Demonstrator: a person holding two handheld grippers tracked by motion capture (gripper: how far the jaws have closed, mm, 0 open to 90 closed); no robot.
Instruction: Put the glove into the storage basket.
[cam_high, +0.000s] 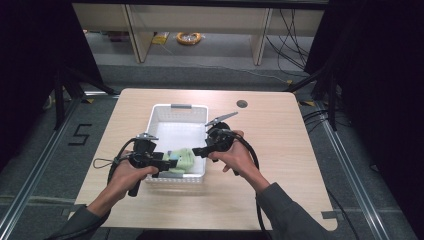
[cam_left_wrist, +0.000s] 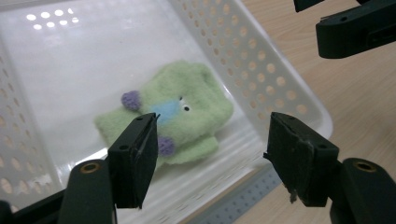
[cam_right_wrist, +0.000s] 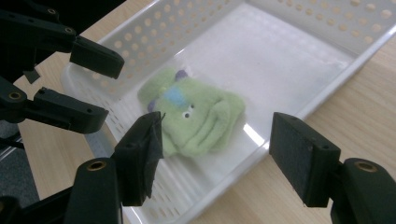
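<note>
On the wooden table, both grippers gape empty over the basket's green mitten.

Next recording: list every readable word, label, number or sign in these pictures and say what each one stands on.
"5": black tape figure on the grey floor left of the light wooden table.
White perforated plastic basket: no print visible.
Green fleece mitten with blue and purple patches and small eyes: no lettering.
Yellow coil on the far floor: too small to read.
</note>
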